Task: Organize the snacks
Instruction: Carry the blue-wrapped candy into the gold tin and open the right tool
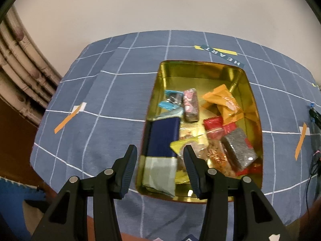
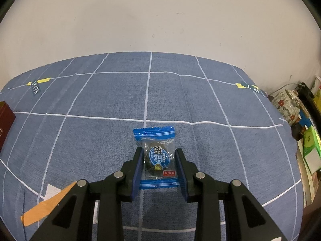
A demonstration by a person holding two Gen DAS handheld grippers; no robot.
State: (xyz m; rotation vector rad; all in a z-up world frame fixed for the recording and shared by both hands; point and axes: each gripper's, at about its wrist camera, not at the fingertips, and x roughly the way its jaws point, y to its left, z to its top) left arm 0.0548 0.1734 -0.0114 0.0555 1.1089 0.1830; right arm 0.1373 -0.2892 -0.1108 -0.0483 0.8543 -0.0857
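The right claw (image 2: pixel 158 160) is clamped on a blue candy packet (image 2: pixel 155 150) sticking out toward 12 o'clock; the left claw (image 1: pixel 159 156) hangs partly open, empty, over the gold tin (image 1: pixel 253 108).

A table covered by a blue cloth (image 1: pixel 84 104) with a white grid carries everything. In the left wrist view a gold tin (image 1: pixel 255 108) sits on the cloth toward the right, with strips of orange tape (image 1: pixel 66 120) stuck to the cloth on either side. In the right wrist view a blue snack packet (image 2: pixel 154 136) lies near the middle, a dark red box (image 2: pixel 5 118) at the far left edge, and orange tape near left.
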